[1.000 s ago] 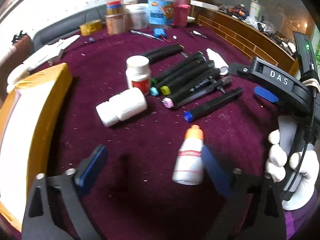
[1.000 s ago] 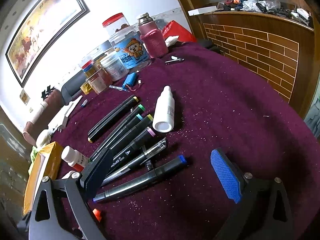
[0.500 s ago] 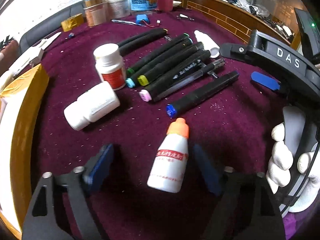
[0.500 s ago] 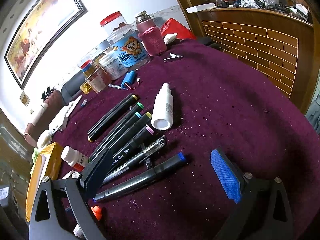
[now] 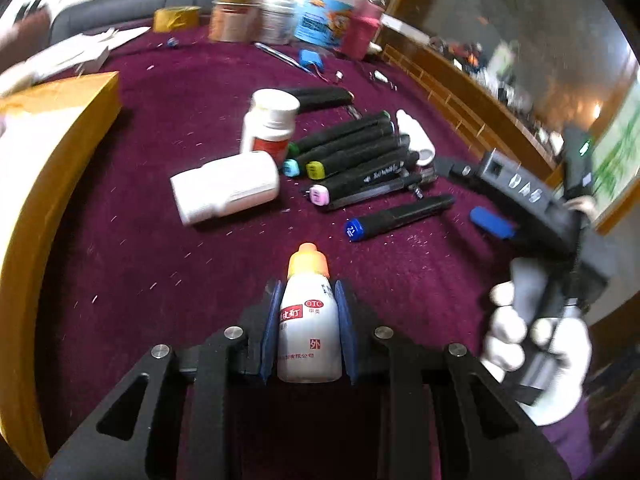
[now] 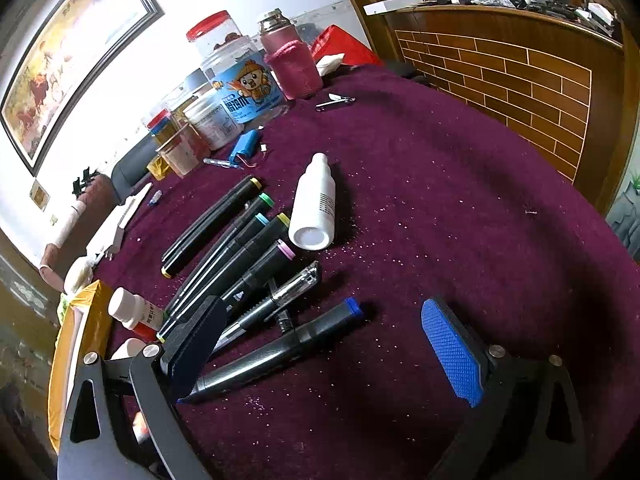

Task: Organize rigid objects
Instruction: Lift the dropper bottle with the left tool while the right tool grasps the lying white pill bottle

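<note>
Clamping the white dropper bottle (image 5: 310, 328) between the blue pads (image 5: 269, 332) of the left gripper (image 5: 308, 332), long axis running 6 to 12 o'clock, orange cap (image 5: 307, 260) pointing toward 12. Hovering over the maroon cloth (image 6: 440, 208) at 6 o'clock of the marker row (image 5: 352, 160). Holding the right gripper (image 6: 320, 356) wide apart, gripping nothing, blue-capped marker (image 6: 280, 354) lying between its fingers.

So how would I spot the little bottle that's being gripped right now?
Start at the dark red tablecloth and find the row of black markers near its middle. Nearer the camera, the left gripper has its blue fingers closed on a small white bottle. It alone has an orange cap and red print; the other white bottles have white caps.
</note>
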### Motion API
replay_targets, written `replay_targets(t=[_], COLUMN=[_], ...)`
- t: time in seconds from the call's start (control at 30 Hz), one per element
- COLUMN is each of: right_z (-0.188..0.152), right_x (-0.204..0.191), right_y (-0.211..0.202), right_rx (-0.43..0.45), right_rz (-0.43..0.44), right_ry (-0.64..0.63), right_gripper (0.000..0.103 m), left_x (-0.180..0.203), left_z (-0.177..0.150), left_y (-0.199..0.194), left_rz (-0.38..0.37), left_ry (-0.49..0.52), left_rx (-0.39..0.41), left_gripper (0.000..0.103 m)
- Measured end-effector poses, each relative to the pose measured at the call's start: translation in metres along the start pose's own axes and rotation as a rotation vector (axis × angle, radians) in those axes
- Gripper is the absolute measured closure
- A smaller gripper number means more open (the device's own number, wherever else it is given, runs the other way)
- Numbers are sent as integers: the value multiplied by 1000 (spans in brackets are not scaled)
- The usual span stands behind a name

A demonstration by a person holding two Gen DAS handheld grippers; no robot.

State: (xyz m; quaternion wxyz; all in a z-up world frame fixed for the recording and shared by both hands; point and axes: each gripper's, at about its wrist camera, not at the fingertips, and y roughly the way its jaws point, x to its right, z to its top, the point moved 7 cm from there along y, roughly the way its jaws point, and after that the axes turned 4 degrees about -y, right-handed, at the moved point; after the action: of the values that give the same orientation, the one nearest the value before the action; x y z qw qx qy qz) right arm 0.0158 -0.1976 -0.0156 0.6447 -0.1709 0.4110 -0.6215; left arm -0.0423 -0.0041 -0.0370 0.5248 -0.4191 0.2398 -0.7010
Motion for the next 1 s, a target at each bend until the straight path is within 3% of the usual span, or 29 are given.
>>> replay_targets(t=[0.2,0.3,0.43,0.57,0.73,0.87,1.0], right_z=[-1,0,-8,-32,-68,-82,-80], right_x=[-2,-13,-73,-141,-190,-197,-190], right_y=[3,-21,-63,-52,-15,10,22], right_rx=[-27,33,82,0,-112,-197,-267], right_rz=[-20,-93,2,84,105,102,148], right_ry=[-22,-102,-274,-472,-576,-529,-355], right_gripper=[7,7,7,7,7,7,7], left_x=[-16,-26,-45,-62,-86,-111,-132], left_z=[3,4,3,2,-3,-5,-10], left_y=[-46,-69,-82,-91,-114,-131,-136], left_rz=[-78,-95,-106,-133,-125,-98,-83], left_ry=[-70,-78,-102,-147,-171,-200,-232], left_rx=[77,117,135,145,190,222,234], left_gripper=[79,79,79,79,79,79,79])
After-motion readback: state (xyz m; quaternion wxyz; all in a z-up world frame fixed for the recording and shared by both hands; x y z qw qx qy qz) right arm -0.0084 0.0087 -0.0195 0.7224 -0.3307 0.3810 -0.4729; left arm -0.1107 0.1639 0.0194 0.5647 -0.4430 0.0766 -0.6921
